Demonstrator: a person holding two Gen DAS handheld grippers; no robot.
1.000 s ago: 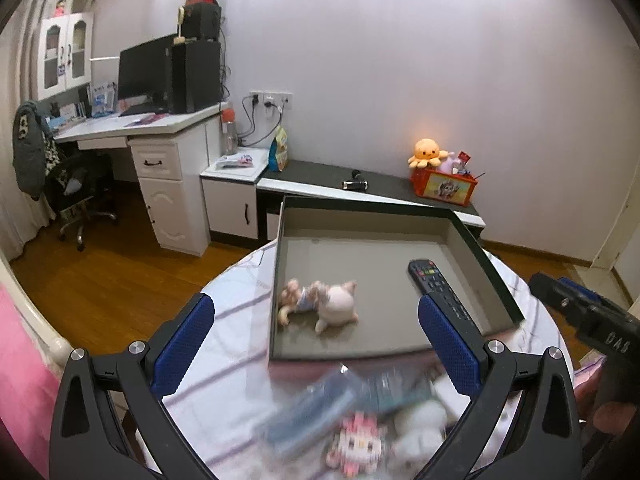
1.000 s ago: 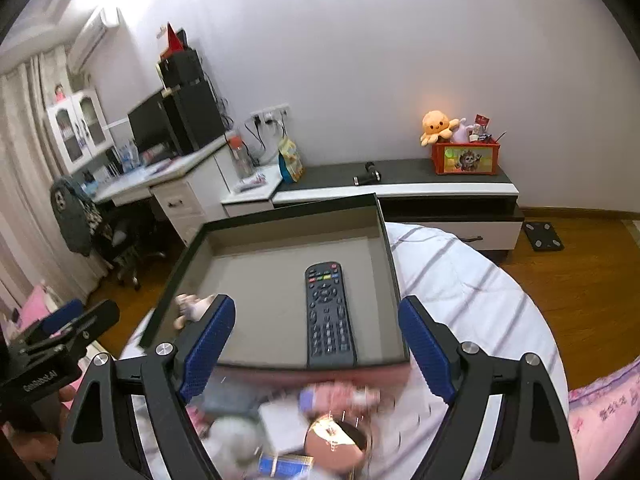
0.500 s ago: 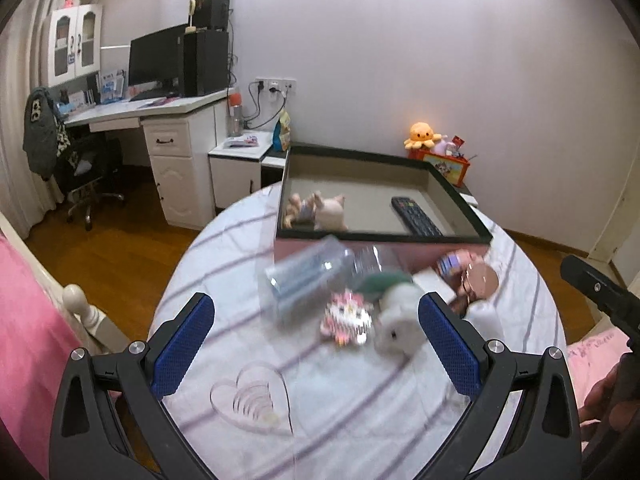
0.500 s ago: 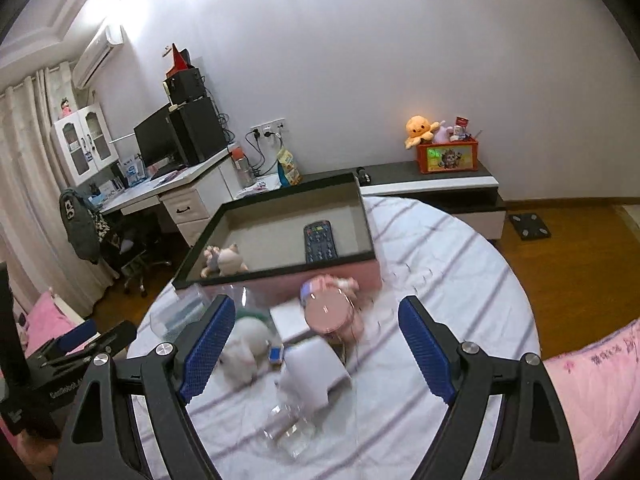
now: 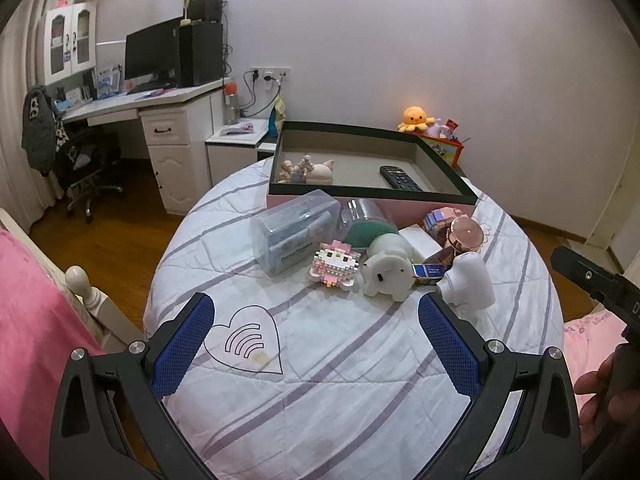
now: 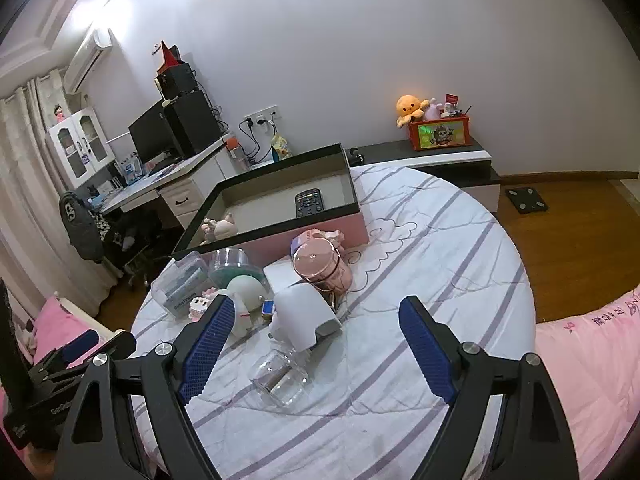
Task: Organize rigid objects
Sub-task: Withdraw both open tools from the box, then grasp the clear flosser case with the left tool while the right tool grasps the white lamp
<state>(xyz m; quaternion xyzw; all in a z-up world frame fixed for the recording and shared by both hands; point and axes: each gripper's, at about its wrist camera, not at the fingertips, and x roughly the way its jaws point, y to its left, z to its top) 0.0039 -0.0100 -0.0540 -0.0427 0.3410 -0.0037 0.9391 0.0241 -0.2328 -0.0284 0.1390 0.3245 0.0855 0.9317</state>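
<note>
Black remote control [image 5: 401,178] and pale ceramic figurine [image 5: 308,170] lie in the dark-rimmed tray [image 5: 372,196]. A cluster of toys and containers [image 5: 372,252] awaits outside. Both jaws gape, released.

clear plastic box [image 5: 295,232] | label: "Dental Flossers", probably | other print: too blurred

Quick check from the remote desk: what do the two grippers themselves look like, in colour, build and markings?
Both match. The left gripper and right gripper have matte black, angular plastic arms with open triangular cut-outs and silver round screw heads at the joints. Each finger carries a blue, fine-textured pad. The left gripper's black body, seen from the right wrist, bears pale lettering too small to read. No cables or sleeves show.
</note>
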